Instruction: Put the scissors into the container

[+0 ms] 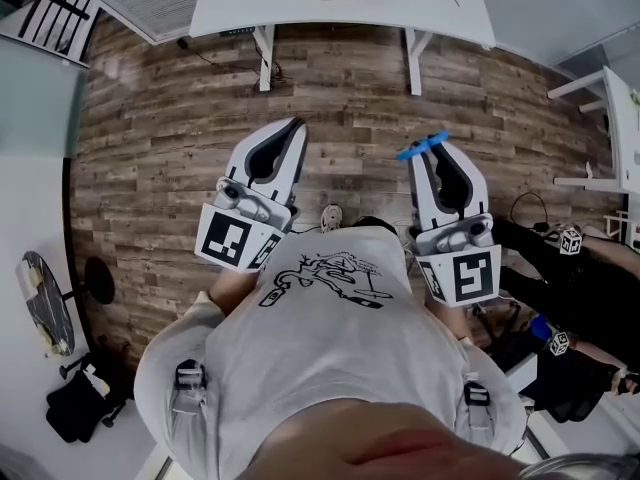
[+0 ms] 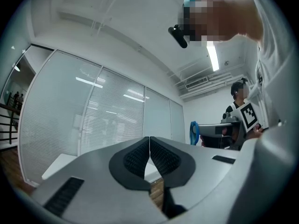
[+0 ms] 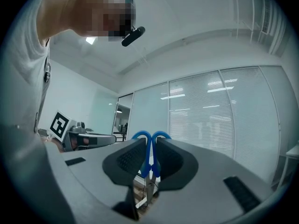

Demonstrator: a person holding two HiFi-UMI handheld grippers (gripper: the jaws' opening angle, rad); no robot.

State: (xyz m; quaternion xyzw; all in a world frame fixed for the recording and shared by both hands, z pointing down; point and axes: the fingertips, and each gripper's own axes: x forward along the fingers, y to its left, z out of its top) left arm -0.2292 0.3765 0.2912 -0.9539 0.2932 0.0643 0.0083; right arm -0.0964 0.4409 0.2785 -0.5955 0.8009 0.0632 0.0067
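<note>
The scissors (image 1: 421,147) have blue handles, and my right gripper (image 1: 433,146) is shut on them, held out level over the wood floor. In the right gripper view the blue handle loops (image 3: 140,136) stick up past the tips of the right gripper (image 3: 150,143), and the blades run down between the pads. My left gripper (image 1: 296,125) is held out beside it, shut and empty. The left gripper view shows the left gripper (image 2: 149,140) with its pads touching, and the scissors (image 2: 194,132) off to the right. No container shows in any view.
A white table (image 1: 340,8) stands ahead across the wooden floor (image 1: 160,148). Another person in black (image 1: 560,278) sits at the right with marker cubes. A black bag (image 1: 75,408) and a round stand (image 1: 45,303) lie at the left. Glass walls with blinds surround the room.
</note>
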